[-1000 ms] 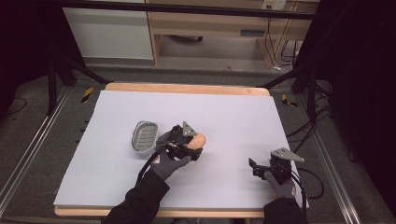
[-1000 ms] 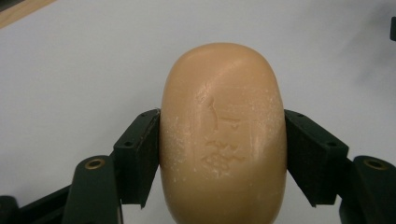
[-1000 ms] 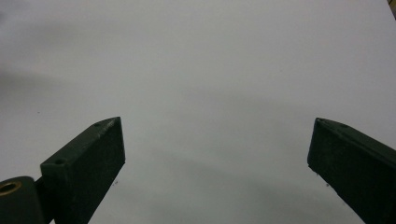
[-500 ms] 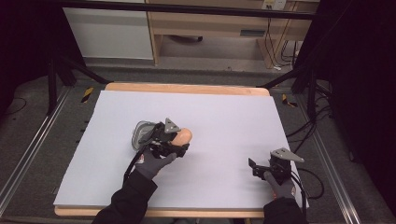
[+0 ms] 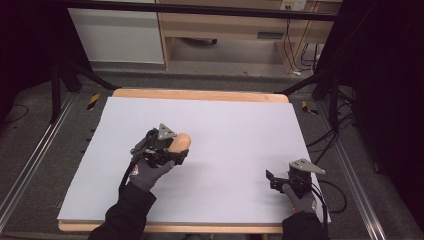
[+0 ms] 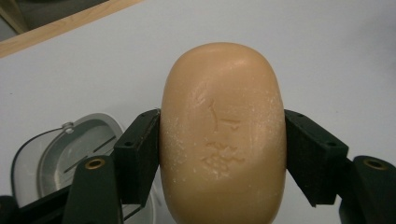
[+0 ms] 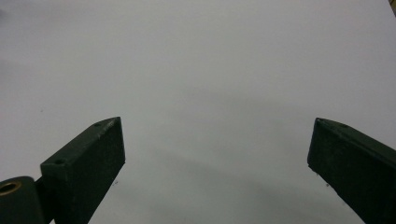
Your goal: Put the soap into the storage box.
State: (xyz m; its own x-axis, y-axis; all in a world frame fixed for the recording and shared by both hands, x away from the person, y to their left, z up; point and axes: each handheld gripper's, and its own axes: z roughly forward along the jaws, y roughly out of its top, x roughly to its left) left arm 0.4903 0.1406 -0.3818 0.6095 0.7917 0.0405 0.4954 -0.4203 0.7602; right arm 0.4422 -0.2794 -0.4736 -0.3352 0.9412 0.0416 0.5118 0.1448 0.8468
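The soap, a tan oval bar with a stamped mark on its upper face, sits between the two black jaws of the left tool, which pinch it at its long sides; its rounded far end sticks out past the jaw tips. In the high view the soap shows as a tan lump at the front of the left tool, held above the surface left of the middle. A gloved hand grips that tool from behind, with a dark sleeve running down to the bottom edge.

Just below and to the left of the soap in the left gripper view lies a grey dish with slots in its floor and a clear rim, partly hidden by the left jaw. It rests on the pale surface, and whether the soap is over it or just beside it cannot be told.

The right tool rests well apart, near the front right corner of the surface, held by the other gloved hand. Its jaws stand spread wide in the right gripper view, with bare surface between them.
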